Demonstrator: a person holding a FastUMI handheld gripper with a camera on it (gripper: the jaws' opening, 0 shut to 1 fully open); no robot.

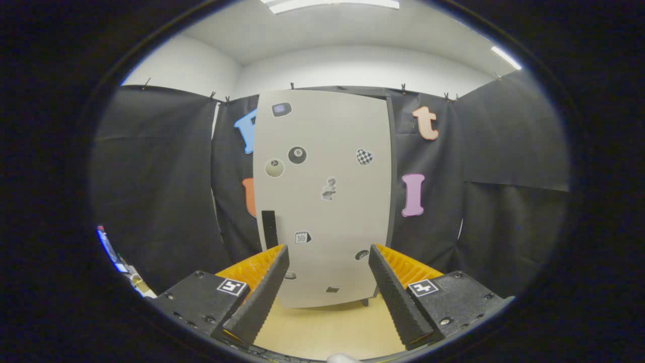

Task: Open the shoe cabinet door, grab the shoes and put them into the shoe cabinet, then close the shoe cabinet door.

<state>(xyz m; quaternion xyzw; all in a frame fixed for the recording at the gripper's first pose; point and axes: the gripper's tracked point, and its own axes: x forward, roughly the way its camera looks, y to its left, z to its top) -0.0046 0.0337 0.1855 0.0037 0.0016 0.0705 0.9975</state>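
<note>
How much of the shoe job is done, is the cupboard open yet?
Nothing looks done yet. The shoe cabinet door is shut, its black handle untouched. The gripper is open, holding nothing, fingers pointing at the door from a little way back. Left: open it, put the shoes inside, close it.

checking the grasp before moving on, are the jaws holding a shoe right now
No, the gripper is open and empty, with the closed shoe cabinet door beyond its fingers.

The tall pale-grey shoe cabinet (322, 196) stands upright just beyond the fingers, door shut, stickers scattered over it, a black handle strip (269, 229) near its lower left.
</note>
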